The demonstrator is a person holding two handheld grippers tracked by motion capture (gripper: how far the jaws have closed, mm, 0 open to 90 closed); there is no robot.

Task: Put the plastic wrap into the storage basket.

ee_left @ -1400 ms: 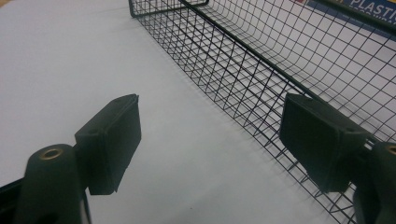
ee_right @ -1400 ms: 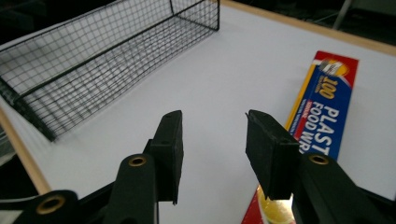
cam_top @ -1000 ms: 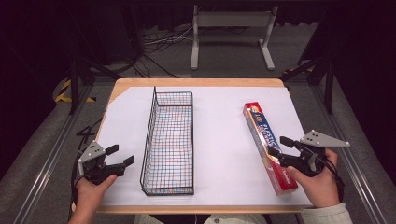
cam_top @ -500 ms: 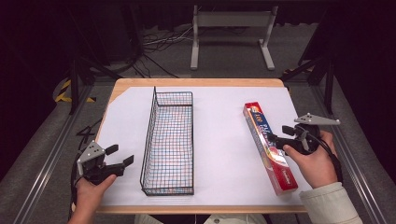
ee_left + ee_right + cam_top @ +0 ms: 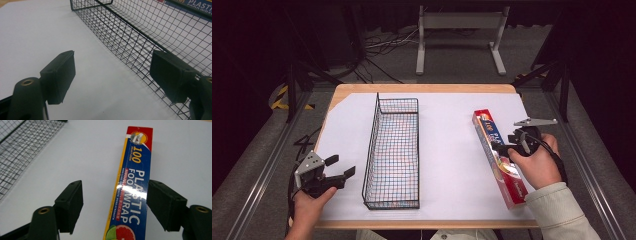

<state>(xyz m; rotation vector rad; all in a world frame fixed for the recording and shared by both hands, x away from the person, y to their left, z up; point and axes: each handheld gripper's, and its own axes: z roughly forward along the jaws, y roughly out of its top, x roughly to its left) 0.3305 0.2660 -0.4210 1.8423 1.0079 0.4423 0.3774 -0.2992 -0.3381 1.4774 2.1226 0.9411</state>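
I am on the approach to a grasp: my right hand-held gripper (image 5: 508, 148) stands with its jaws spread wide over the plastic food wrap box (image 5: 499, 156), which lies flat on the white-covered surface (image 5: 452, 150) at the right side, its long axis running away from me and tilted a little. In the right gripper view the box (image 5: 130, 195) sits between the two jaws but off centre, its right edge close to the right jaw while a clear gap of bare surface shows before the left jaw; nothing is clamped yet. As I judge it, the next move calls for a small shift so the box sits midway, a drop until the pads flank its long sides, and then a squeeze across the narrow width, near the middle of its length so it does not tip on lifting. My left hand-held gripper (image 5: 338, 172) waits with its jaws apart and holding nothing at the near left corner, just beside the black wire basket (image 5: 394, 150), whose side wall (image 5: 140, 47) runs close along one jaw. The basket stands empty between the two grippers, well apart from the box, and its raised wire rim is the thing to clear if the box is to go inside.
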